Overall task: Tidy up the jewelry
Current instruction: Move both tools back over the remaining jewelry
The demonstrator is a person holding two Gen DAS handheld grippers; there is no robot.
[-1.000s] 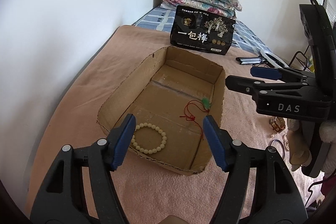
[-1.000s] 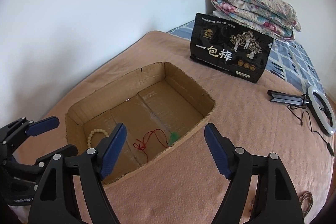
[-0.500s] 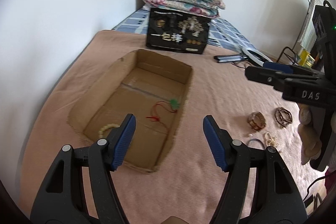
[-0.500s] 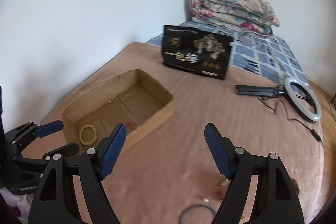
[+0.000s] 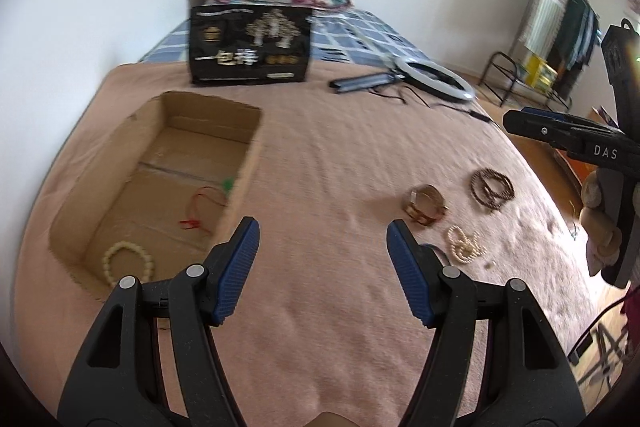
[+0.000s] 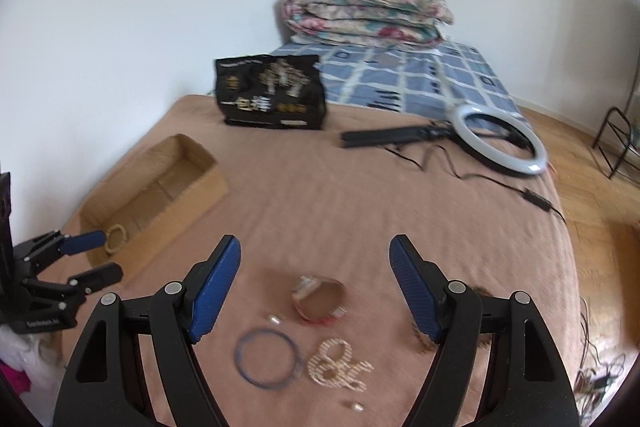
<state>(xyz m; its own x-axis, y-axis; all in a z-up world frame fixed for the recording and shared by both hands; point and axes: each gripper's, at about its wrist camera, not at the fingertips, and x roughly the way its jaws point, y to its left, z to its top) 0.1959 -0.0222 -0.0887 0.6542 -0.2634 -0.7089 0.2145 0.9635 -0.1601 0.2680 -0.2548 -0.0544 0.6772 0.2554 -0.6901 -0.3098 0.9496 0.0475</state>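
An open cardboard box lies on the pink blanket and holds a cream bead bracelet and a red cord with a green pendant. Loose on the blanket lie a gold-brown bangle, a dark bead bracelet, a pearl strand and a blue ring bracelet. My left gripper is open and empty, right of the box. My right gripper is open and empty above the loose jewelry.
A black printed bag stands behind the box. A ring light with stand and cable lies at the far right. A folded floral quilt sits at the bed's head. Wooden floor lies beyond the bed's right edge.
Both grippers have swung right, away from the box toward the loose jewelry. The box has slid to the left of both views. Both stay open and empty.
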